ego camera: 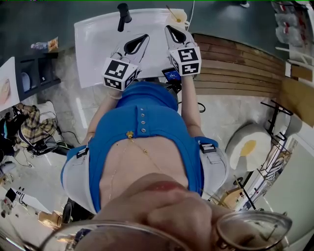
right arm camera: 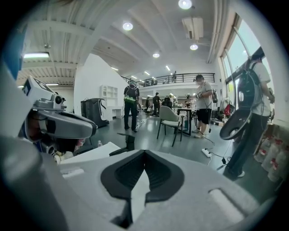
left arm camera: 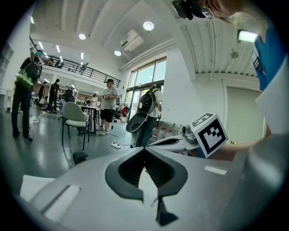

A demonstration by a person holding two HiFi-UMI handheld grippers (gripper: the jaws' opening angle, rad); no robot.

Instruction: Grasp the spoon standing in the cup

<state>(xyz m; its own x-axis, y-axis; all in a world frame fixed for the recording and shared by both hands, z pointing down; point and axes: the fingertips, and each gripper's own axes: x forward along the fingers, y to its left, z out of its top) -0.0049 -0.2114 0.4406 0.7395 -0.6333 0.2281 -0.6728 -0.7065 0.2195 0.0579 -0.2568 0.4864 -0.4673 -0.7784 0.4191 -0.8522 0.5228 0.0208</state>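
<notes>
Over table (ego camera: 98, 44) | head view alone: spoon (ego camera: 171, 12) in cup (ego camera: 178, 19) | left claw (left arm camera: 145, 150), right claw (right arm camera: 144, 153) closed, empty

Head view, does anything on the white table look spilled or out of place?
Nothing looks spilled. The cup seems upright with the spoon standing in it, though it sits close to the far right corner of the table.

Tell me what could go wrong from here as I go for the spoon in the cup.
1. The right hand-held gripper and left hand-held gripper are both shut; going in like that could knock the spoon instead of catching it.
2. The cup stands at the far corner of the table; a push may tip it off.
3. Neither gripper view shows the cup, so aiming is harder.
</notes>
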